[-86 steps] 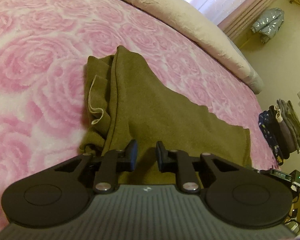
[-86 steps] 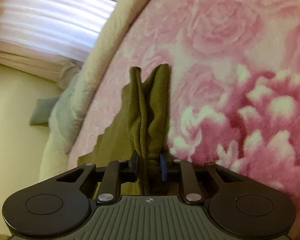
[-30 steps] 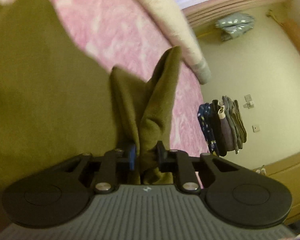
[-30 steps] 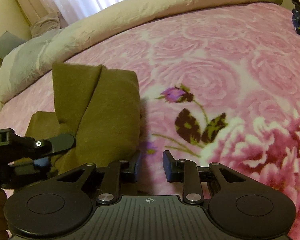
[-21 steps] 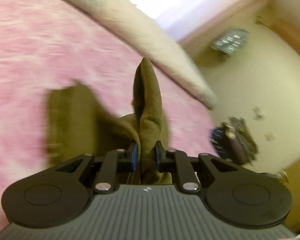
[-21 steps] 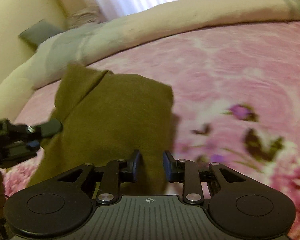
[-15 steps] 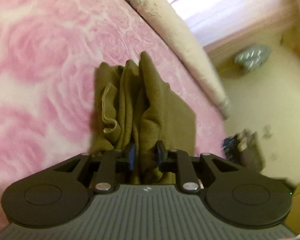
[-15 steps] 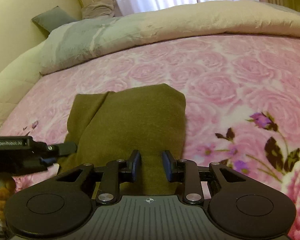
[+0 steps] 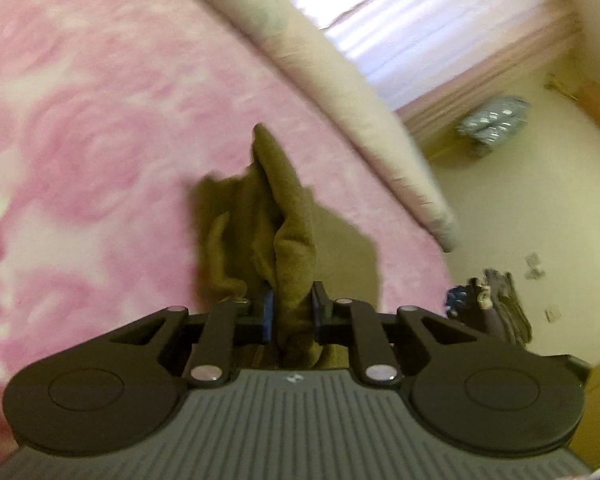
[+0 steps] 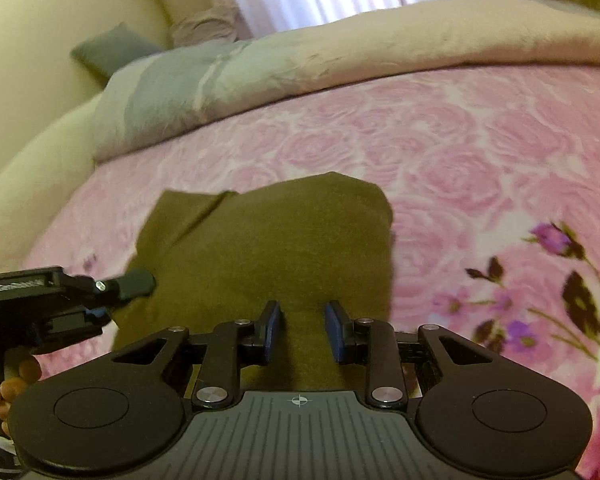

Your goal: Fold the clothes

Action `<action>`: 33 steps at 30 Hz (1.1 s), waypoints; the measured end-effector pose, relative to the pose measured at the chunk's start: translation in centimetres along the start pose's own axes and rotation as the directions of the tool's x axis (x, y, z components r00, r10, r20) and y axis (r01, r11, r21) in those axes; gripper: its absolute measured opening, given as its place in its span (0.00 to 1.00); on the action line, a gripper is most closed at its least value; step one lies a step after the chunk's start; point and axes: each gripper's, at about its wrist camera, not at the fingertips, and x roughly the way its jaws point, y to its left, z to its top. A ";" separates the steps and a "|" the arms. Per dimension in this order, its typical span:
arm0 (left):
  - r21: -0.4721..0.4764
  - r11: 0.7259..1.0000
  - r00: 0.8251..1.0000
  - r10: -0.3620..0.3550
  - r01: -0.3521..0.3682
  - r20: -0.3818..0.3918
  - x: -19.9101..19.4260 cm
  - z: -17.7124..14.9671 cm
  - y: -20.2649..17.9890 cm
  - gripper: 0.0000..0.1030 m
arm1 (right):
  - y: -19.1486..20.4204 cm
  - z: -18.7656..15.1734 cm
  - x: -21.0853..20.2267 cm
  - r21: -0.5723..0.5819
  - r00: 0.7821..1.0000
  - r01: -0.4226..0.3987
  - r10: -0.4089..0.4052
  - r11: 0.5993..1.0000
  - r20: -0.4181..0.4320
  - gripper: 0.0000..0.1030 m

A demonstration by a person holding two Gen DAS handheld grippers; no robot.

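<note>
Fold step under way: our left gripper (image 9: 291, 312) is closing on a bunched edge of the olive garment (image 10: 268, 248), which lies mid-bed on the pink blanket (image 10: 460, 152), right gripper (image 10: 302, 330) spread, probably gripping nothing; next we lay that edge flat and let go.

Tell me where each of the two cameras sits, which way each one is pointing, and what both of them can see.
Left wrist: sits on the left gripper, looking down along its closing fingers, bunched olive garment between them, across the pink rose blanket towards a curtained window.
Right wrist: sits on the right gripper, looking over the flatter folded garment towards the rolled duvet; the left gripper and the fingers of the hand holding it show at left.
Shared: the garment, blanket, duvet and left gripper.
</note>
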 end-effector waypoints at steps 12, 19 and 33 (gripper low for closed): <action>-0.023 1.000 0.999 -0.016 0.016 0.037 -0.3 1.3 0.8 0.36 | -1.9 0.7 -1.0 0.075 0.998 -0.063 0.061 0.995 0.032 0.28; -0.004 1.000 0.998 -0.004 0.004 0.065 2.0 5.2 -0.1 0.39 | -8.1 4.2 1.3 0.300 0.998 -0.056 0.050 0.952 0.028 0.29; 0.048 0.995 0.986 0.075 -0.083 0.151 1.4 3.5 1.5 0.24 | -8.3 3.0 2.1 0.301 0.995 -0.079 0.058 0.950 0.075 0.29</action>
